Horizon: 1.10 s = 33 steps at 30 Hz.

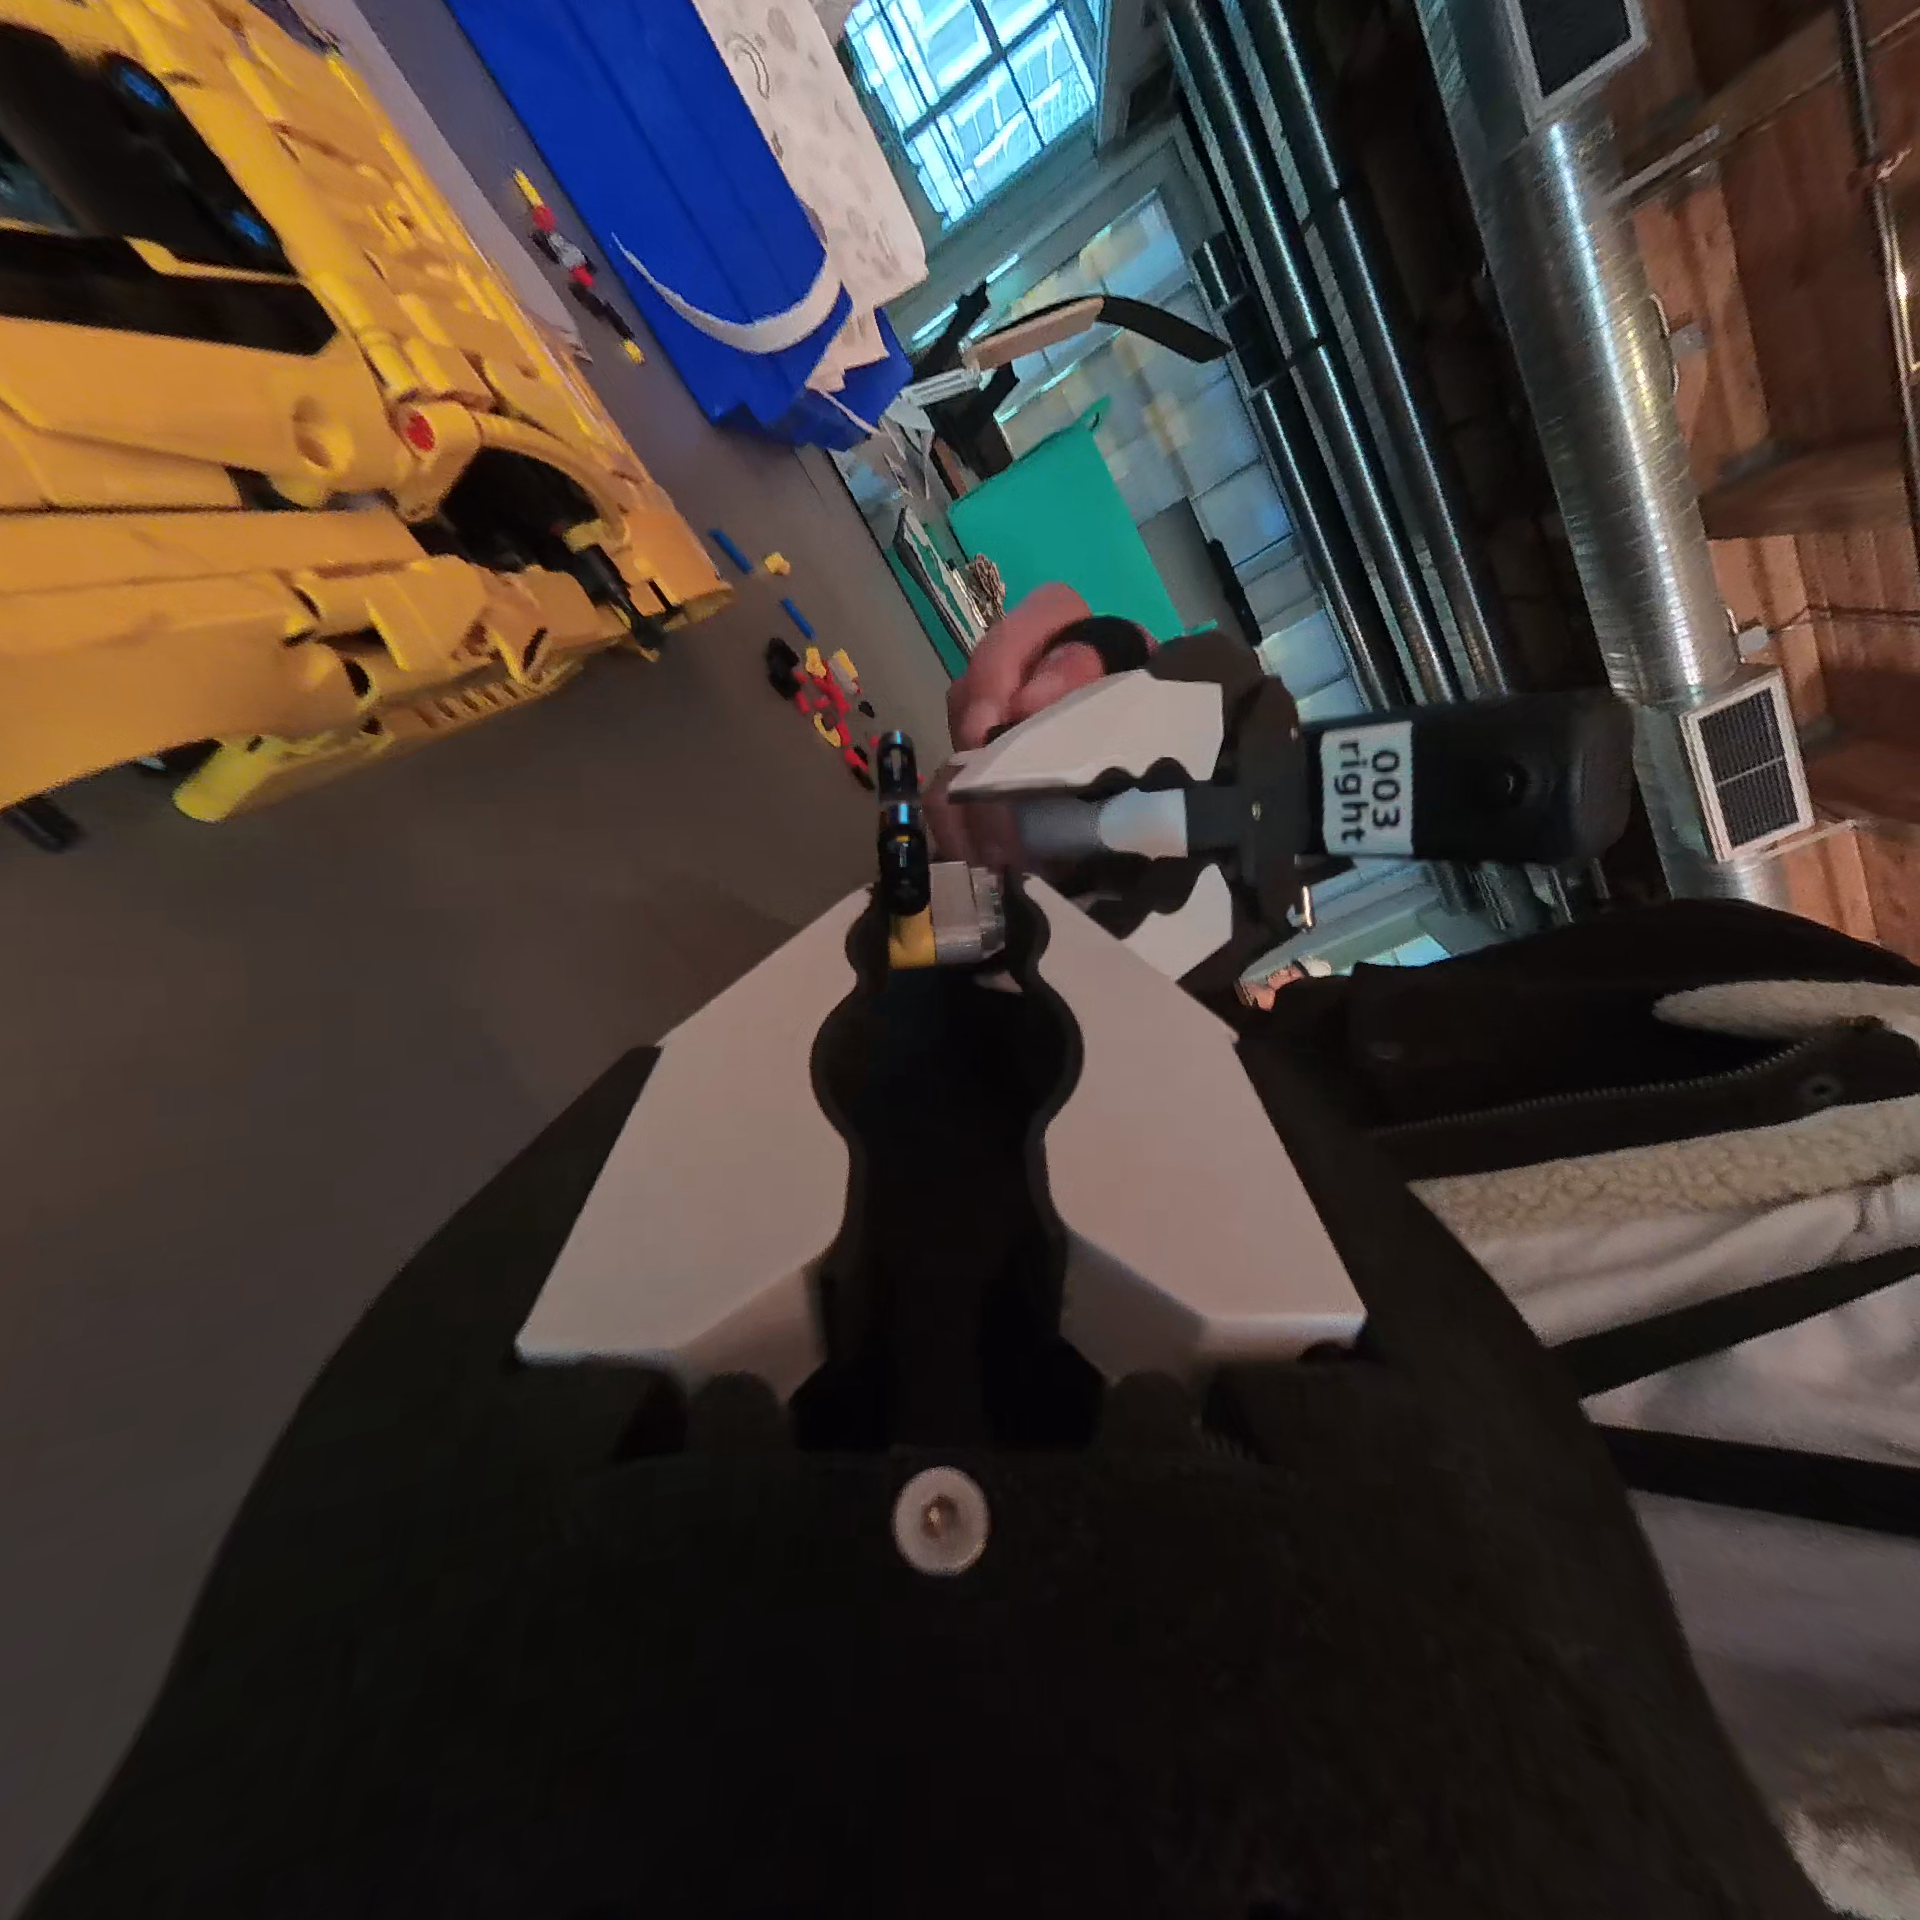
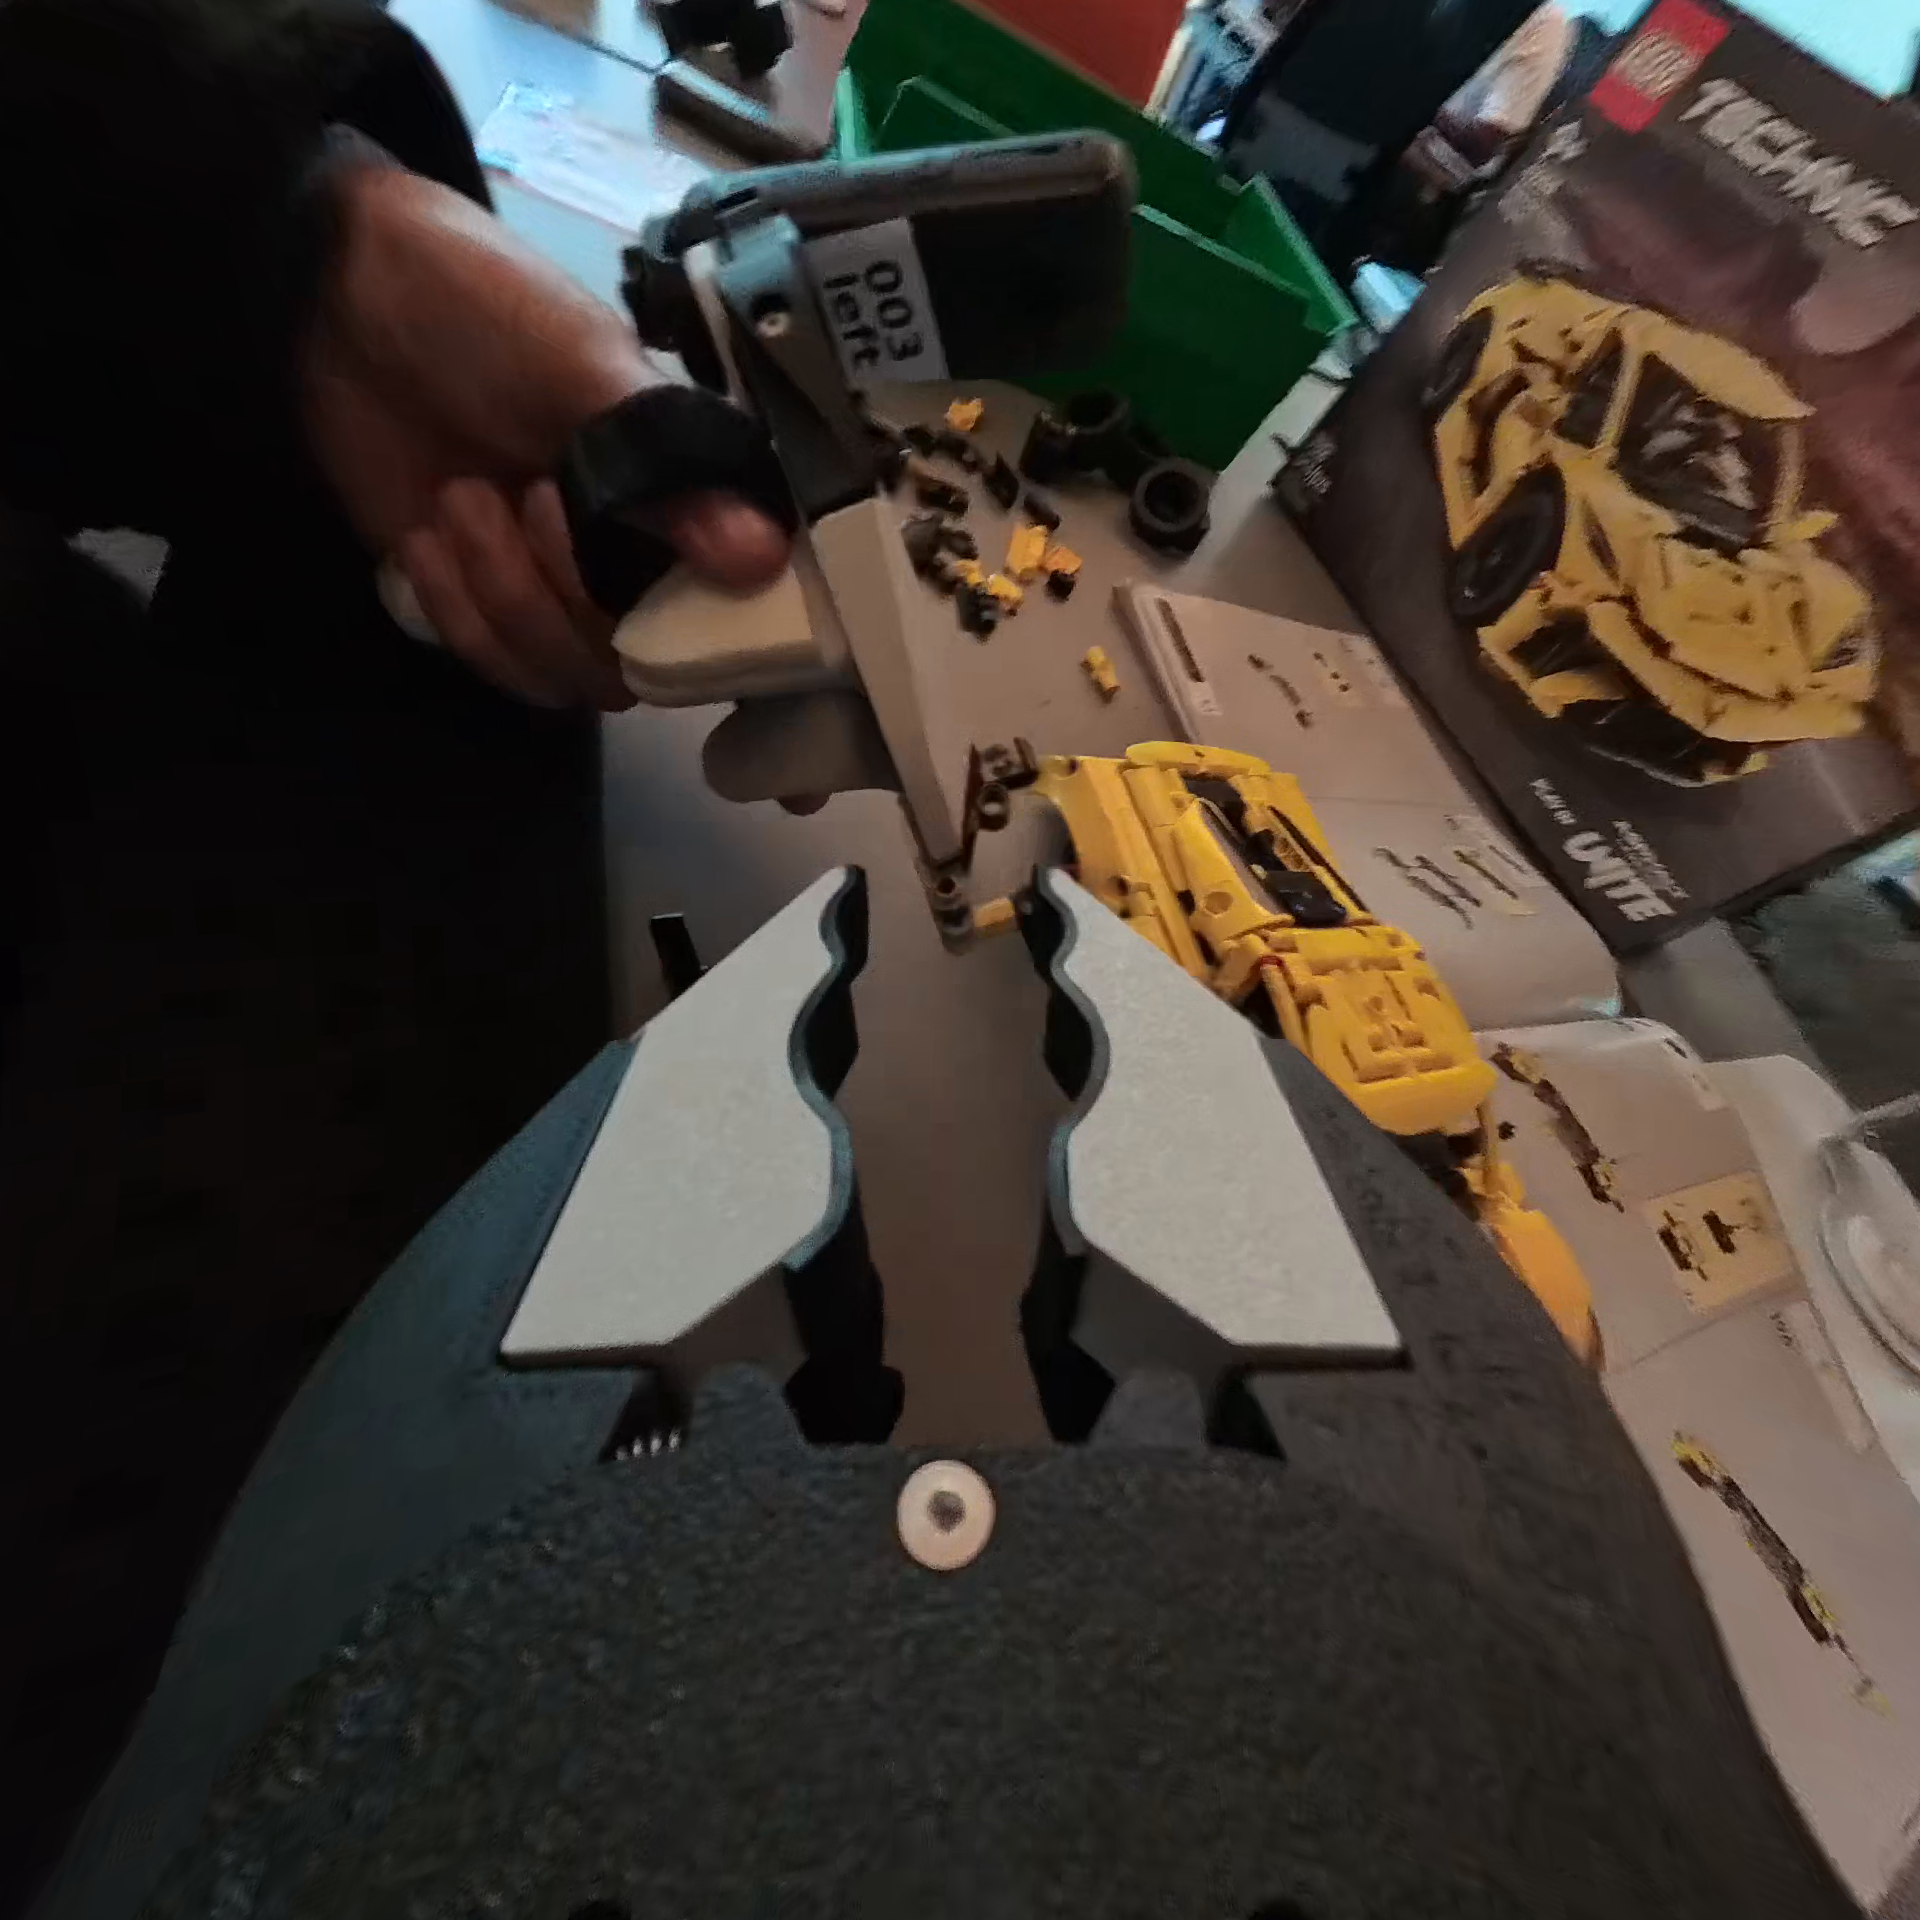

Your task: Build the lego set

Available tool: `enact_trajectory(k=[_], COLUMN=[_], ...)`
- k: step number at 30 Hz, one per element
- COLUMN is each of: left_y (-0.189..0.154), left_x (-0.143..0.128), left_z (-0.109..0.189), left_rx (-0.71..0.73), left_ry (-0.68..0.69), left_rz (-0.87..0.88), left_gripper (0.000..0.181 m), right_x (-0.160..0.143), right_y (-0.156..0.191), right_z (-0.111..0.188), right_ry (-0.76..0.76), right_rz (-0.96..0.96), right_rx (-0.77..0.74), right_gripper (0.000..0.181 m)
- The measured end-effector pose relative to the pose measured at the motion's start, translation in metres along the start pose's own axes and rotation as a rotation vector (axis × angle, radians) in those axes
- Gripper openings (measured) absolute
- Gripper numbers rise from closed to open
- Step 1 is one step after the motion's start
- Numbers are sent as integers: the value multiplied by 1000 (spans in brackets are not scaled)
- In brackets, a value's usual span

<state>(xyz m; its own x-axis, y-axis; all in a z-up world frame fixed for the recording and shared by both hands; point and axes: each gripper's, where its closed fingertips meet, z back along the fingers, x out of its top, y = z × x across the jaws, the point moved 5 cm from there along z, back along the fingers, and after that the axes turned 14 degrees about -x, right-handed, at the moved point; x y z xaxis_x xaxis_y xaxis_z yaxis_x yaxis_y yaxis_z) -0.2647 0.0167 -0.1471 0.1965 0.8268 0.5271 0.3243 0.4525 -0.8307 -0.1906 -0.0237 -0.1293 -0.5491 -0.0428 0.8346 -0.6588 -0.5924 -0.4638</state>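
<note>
My left gripper [image 1: 940, 904] is shut on a small lego sub-assembly [image 1: 914, 883] of black, yellow and grey pieces and holds it above the table. In the right wrist view the left gripper [image 2: 940, 873] points down and the sub-assembly [image 2: 971, 914] hangs at its tip. My right gripper [image 2: 951, 894] is open, with its fingertips on either side of the sub-assembly; I cannot tell whether they touch it. The right gripper also shows in the left wrist view [image 1: 982, 821]. The half-built yellow lego car [image 2: 1247, 914] lies on the table just behind; it also shows in the left wrist view [image 1: 260, 468].
Loose black and yellow pieces [image 2: 977, 530] and black tyres [image 2: 1164, 499] lie on the grey table [image 2: 935, 1195]. An open instruction booklet [image 2: 1455, 831], the set's box [image 2: 1662, 520], a green bin [image 2: 1195, 281] and a glass [image 2: 1870, 1216] stand to the right. Small coloured pieces [image 1: 821, 696] lie near a blue bin [image 1: 686, 208]. Both grippers' tips are close together, under 4 cm apart.
</note>
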Motion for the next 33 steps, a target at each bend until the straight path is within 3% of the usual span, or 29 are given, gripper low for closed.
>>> enact_trajectory(k=[3, 6, 9, 12, 15, 24, 29, 33], left_y=[-2, -3, 0, 2, -3, 13, 23, 21], left_x=[-4, -7, -7, -12, -26, -52, -57, -56], left_z=[-3, 0, 16, 31, 28, 11, 13, 18], left_rx=[-15, -3, 145, 311, 338, 334, 384, 402], left_ry=[31, 68, 138, 314, 515, 902, 998, 983], left_rz=[9, -2, -143, -351, -505, -540, -556, -559], left_gripper=[21, 21, 24, 30, 30, 26, 20, 18], right_x=[-1, -3, -21, -44, -54, -69, -69, -59], right_y=[5, 9, 9, 13, 21, 24, 23, 13], right_z=[-4, -5, -8, -10, -13, -20, -20, -11], right_ry=[21, 34, 118, 191, 261, 335, 325, 229], right_rz=[69, 84, 51, 38, 8, -15, -37, -97], right_rx=[58, 113, 183, 268, 372, 407, 410, 381], right_gripper=[10, 6, 6, 6, 7, 7, 12, 17])
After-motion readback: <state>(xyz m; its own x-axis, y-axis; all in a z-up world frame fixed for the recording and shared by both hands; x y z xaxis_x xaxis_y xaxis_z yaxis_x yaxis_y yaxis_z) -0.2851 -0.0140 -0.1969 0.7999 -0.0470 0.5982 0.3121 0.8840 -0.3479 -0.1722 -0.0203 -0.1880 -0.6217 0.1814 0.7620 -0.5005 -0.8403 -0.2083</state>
